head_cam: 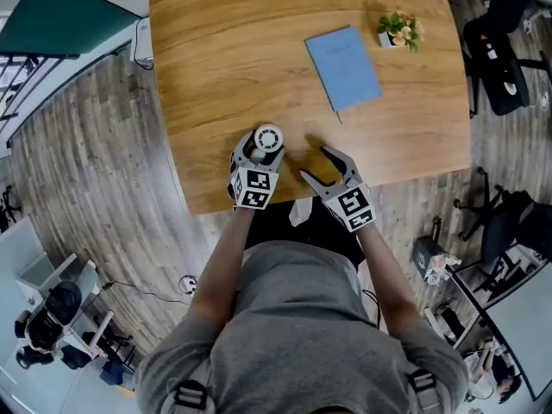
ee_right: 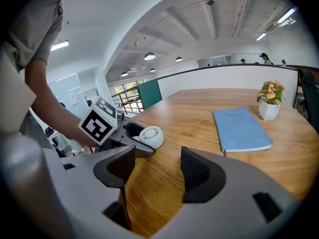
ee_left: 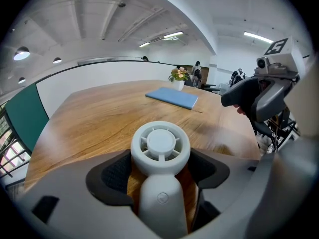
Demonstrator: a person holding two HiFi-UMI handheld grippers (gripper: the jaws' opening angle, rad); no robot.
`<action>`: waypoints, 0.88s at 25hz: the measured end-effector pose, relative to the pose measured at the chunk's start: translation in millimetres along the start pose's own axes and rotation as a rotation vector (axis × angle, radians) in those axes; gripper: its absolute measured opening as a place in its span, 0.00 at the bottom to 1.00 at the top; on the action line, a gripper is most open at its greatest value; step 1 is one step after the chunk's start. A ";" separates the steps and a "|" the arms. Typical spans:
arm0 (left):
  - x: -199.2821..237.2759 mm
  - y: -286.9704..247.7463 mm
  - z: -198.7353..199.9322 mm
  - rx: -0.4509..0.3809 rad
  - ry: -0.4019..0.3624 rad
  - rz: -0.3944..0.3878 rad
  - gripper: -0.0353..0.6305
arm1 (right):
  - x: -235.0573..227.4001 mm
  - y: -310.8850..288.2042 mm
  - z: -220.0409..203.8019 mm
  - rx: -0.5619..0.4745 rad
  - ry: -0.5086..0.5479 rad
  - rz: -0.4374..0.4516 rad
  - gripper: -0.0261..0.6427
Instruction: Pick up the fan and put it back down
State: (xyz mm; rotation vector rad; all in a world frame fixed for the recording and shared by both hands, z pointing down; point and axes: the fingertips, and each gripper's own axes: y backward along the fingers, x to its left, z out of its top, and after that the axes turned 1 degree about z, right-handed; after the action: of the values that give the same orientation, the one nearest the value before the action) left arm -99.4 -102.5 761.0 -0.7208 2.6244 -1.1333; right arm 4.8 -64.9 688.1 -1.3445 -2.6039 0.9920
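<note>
A white hand-held fan (head_cam: 267,138) rests on the wooden table (head_cam: 216,76) near its front edge, round head facing up. My left gripper (head_cam: 261,149) straddles it. In the left gripper view the fan (ee_left: 160,146) fills the gap, its head level with the dark pads (ee_left: 113,174). Bare wood shows on both sides of the handle, and I see no pad pressing on it. My right gripper (head_cam: 315,162) hovers just right of the fan, open and with nothing in it (ee_right: 157,171). From there the fan (ee_right: 149,136) lies inside the left gripper's jaws.
A blue notebook (head_cam: 343,67) lies past the grippers, toward the table's far right. A small potted plant (head_cam: 398,31) stands beyond it. Black office chairs (head_cam: 500,67) are off the table's right side. The table's front edge runs just under both grippers.
</note>
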 end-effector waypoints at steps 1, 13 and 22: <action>0.3 -0.4 0.5 0.000 0.000 -0.003 0.61 | -1.0 0.0 0.7 0.000 0.006 0.004 0.48; 6.6 3.0 1.7 -0.009 0.051 -0.013 0.60 | -4.2 0.4 25.4 -0.023 0.049 0.024 0.48; 17.5 12.6 7.4 -0.038 0.066 0.005 0.60 | -3.3 -1.6 32.1 -0.019 0.071 0.025 0.47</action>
State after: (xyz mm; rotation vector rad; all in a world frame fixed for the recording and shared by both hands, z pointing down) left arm -116.3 -108.5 747.0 -0.6946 2.7078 -1.1282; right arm -4.5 -84.7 664.3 -1.3926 -2.5575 0.9071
